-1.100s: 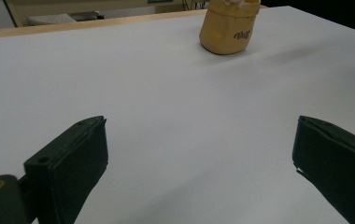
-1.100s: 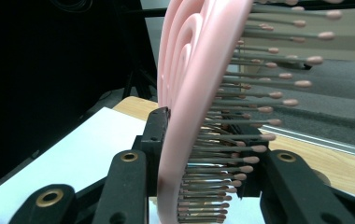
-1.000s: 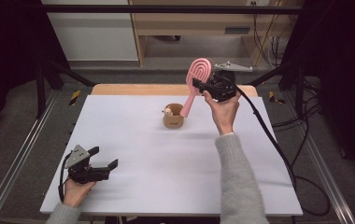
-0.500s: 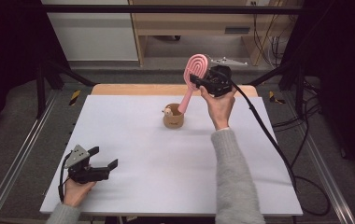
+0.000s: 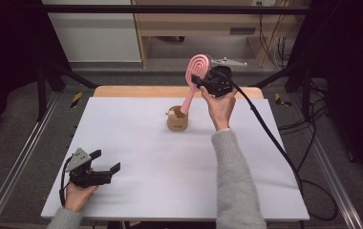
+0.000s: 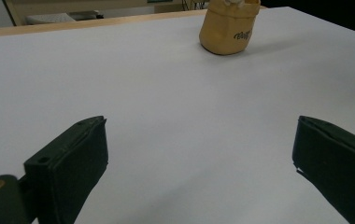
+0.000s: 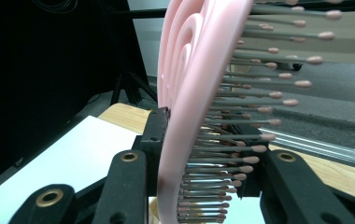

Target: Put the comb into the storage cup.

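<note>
A pink hairbrush (image 5: 193,82) stands tilted, its handle down in a small tan cup (image 5: 177,119) at the middle back of the white table (image 5: 136,143). My right gripper (image 5: 203,80) is shut on the brush's head, raised above the cup. In the right gripper view the pink head (image 7: 199,88) and its bristles sit clamped between the jaws. My left gripper (image 5: 108,168) rests open near the front left corner, nothing between its fingers. In the left gripper view the tan cup (image 6: 229,28) stands far ahead.
A wooden strip (image 5: 122,91) runs along the table's back edge. A black cable (image 5: 270,138) trails from the right gripper across the table's right side. Metal rails (image 5: 17,157) flank the table. Shelving (image 5: 198,24) stands behind.
The right gripper has lifted a little and shifted left with the brush head, tilting the brush more upright. The left gripper has stayed put.
</note>
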Motion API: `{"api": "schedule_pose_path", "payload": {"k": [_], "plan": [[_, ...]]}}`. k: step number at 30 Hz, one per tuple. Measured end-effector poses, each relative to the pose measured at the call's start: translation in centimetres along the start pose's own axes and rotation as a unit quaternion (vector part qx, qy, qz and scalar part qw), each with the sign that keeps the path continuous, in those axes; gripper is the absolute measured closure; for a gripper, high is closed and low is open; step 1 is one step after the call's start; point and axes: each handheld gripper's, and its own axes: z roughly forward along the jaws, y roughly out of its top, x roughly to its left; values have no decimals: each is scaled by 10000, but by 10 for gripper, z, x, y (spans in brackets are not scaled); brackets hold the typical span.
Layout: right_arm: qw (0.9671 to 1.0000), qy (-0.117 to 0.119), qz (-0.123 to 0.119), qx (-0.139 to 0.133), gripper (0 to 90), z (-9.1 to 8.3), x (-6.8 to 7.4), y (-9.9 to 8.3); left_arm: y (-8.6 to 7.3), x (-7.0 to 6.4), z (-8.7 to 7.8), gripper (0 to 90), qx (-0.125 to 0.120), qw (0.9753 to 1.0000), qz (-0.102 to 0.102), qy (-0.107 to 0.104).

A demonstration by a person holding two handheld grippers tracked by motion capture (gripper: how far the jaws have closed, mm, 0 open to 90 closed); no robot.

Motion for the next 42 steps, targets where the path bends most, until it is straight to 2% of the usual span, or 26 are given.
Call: {"api": "schedule_pose_path", "payload": {"k": [7,42], "plan": [[10000,-46,28,-30,636,5,-1,0,0,1,-1,35,-1,10000,1,30],[9996,-168,46,241,636,42,1,-18,0,1,0,35,11,10000,-18,-14]]}}
